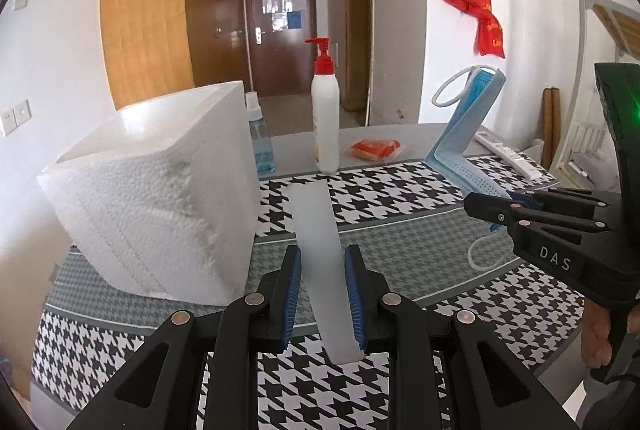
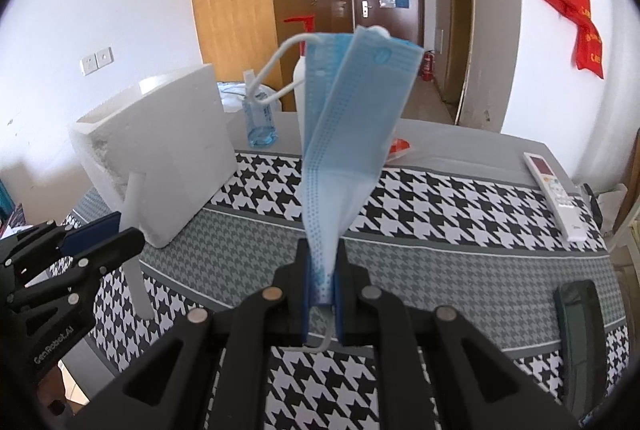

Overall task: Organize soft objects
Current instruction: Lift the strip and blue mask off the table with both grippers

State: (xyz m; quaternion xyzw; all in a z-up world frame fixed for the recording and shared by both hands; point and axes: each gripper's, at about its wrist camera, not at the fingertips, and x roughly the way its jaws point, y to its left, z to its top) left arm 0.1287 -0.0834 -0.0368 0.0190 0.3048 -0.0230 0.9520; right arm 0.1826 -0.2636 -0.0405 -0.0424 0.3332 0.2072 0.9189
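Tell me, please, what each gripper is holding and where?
Left gripper clamps a white strip near its lower end; right gripper pinches a blue face mask at its bottom edge.

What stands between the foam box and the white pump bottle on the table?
A clear spray bottle of blue liquid stands between the foam box and the pump bottle, seen in both wrist views.

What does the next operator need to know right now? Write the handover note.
Left gripper: shut on a white foam strip, held above the mat.
Right gripper: shut on a folded blue face mask, lifted clear of the table.
White foam box sits open at the left on the houndstooth mat.
Done: both soft items picked up.
Left: probably place both in the box; neither is over it yet.
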